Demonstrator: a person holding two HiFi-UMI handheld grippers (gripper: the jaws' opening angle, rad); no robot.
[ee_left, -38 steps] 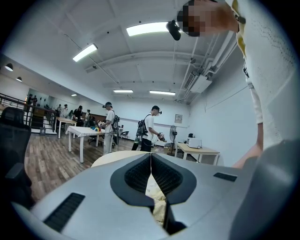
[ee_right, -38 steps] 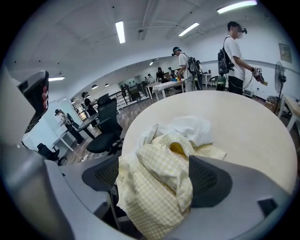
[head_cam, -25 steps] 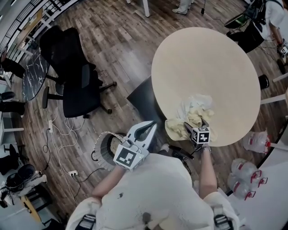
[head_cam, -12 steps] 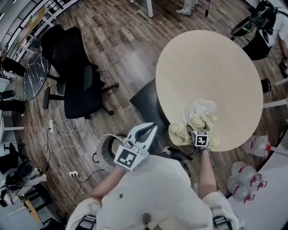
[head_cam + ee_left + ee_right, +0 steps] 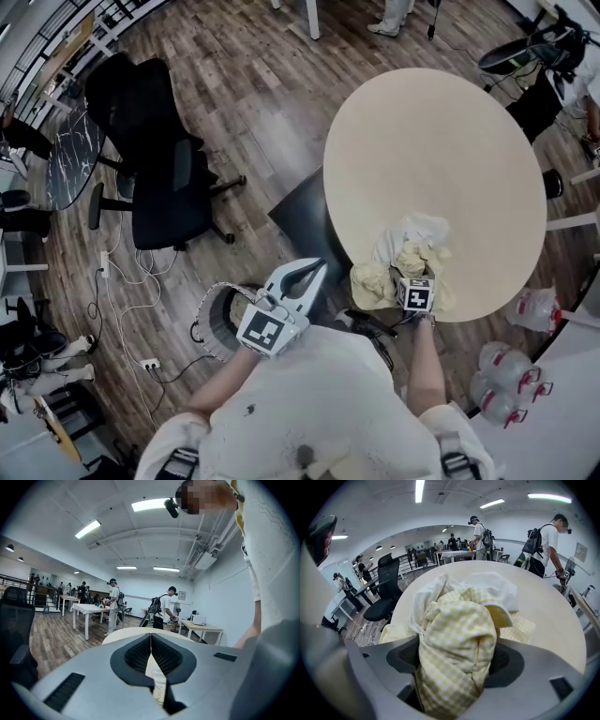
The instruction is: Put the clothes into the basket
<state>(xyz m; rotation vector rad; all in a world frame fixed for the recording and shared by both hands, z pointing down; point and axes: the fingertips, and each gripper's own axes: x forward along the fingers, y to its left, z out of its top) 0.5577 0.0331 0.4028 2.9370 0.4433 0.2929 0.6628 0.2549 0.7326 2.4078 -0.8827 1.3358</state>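
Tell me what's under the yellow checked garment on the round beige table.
A white garment shows from beneath and behind the yellow checked garment, and a pale yellow cloth pokes out at one side. The round beige table directly below the pile is covered.

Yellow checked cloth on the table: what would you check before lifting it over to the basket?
1. Cloth between the right gripper's jaws: ok. They have just been closing, and it fills the gap and touches both.
2. Grip firm enough to lift: cannot tell.
3. White cloth clear of it: not ok. It lies against the checked one and may come along.
4. Basket near: ok, on the floor at the person's left.
5. Basket mouth clear: not ok. The left gripper, shut and empty, hangs over its edge in the head view.
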